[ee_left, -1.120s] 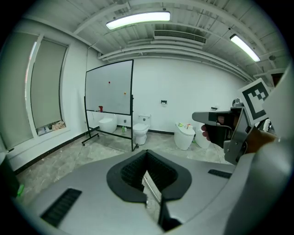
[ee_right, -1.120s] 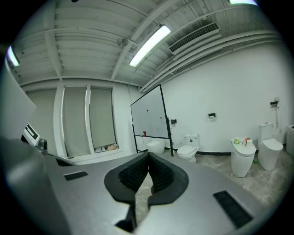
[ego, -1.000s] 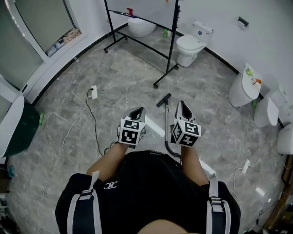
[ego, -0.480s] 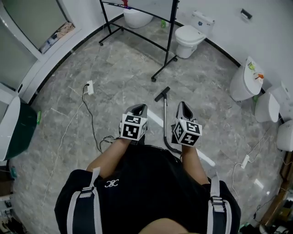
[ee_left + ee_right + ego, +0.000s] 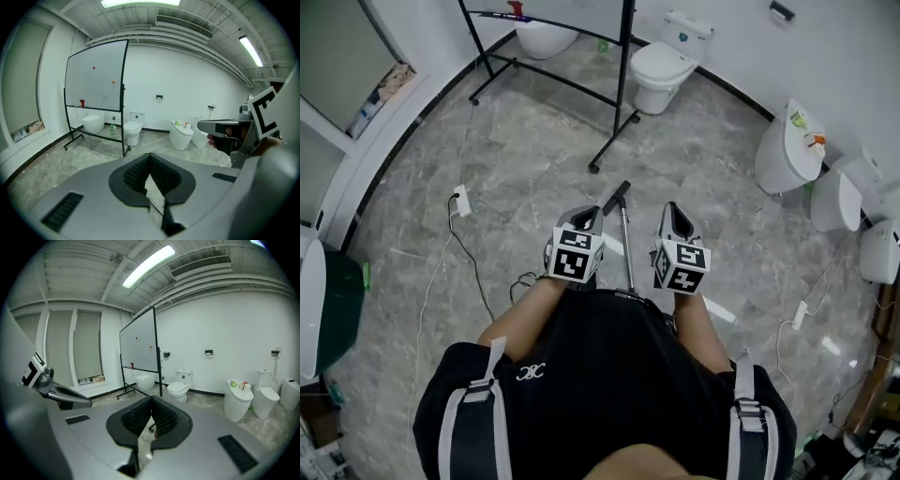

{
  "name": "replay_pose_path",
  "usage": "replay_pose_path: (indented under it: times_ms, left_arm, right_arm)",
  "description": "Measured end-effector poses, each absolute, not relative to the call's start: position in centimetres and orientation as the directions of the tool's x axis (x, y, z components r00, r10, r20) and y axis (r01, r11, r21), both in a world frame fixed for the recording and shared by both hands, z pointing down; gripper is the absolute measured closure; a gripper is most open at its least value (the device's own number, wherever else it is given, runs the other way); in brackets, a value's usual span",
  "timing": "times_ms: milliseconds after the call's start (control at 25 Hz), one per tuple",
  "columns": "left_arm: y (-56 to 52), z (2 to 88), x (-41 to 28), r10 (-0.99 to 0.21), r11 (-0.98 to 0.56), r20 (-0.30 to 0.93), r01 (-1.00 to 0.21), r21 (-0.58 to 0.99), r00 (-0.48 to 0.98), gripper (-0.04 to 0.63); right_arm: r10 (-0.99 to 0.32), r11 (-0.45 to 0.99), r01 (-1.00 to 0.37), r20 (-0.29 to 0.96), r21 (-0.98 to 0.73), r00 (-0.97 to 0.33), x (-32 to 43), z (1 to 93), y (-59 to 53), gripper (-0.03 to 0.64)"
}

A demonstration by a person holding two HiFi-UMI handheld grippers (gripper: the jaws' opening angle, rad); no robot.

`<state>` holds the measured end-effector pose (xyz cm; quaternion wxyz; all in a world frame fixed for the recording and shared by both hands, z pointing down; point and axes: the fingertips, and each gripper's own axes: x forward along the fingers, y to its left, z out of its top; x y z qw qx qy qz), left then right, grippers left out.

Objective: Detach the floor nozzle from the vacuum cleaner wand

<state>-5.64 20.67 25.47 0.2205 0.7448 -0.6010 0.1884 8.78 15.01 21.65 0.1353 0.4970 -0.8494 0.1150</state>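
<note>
The floor nozzle (image 5: 616,199) lies on the grey stone floor (image 5: 525,150), joined to the vacuum wand (image 5: 626,251), which runs back toward the person's feet. The wand lies between the two grippers in the head view. The left gripper (image 5: 584,221) hangs just left of it and the right gripper (image 5: 675,214) to its right, neither touching it. Both have their jaws closed on nothing. Beyond the nozzle stands a rolling whiteboard frame (image 5: 623,56), with a toilet (image 5: 659,67) by the wall.

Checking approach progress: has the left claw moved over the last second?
Yes. The left claw has shifted rightward toward the floor nozzle, which lies unmoved by the whiteboard stand's foot.
</note>
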Motion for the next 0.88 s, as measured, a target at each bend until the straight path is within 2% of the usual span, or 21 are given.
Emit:
replay_pose_path:
  times_ms: [600, 880]
  left_arm:
    - [0.8, 26.2, -14.0, -0.741, -0.29, 0.58, -0.94, 0.178, 0.339, 0.589]
    - [-6.3, 30.2, -14.9, -0.646, -0.315, 0.65, -0.916, 0.25, 0.4, 0.589]
  right_arm:
    - [-0.811, 0.412, -0.911, 0.453, -0.008, -0.37, 1.4, 24.0, -1.6, 0.604]
    - [-0.754, 0.42, -0.907, 0.552, -0.012, -0.356, 0.3, 28.1, -6.0, 0.603]
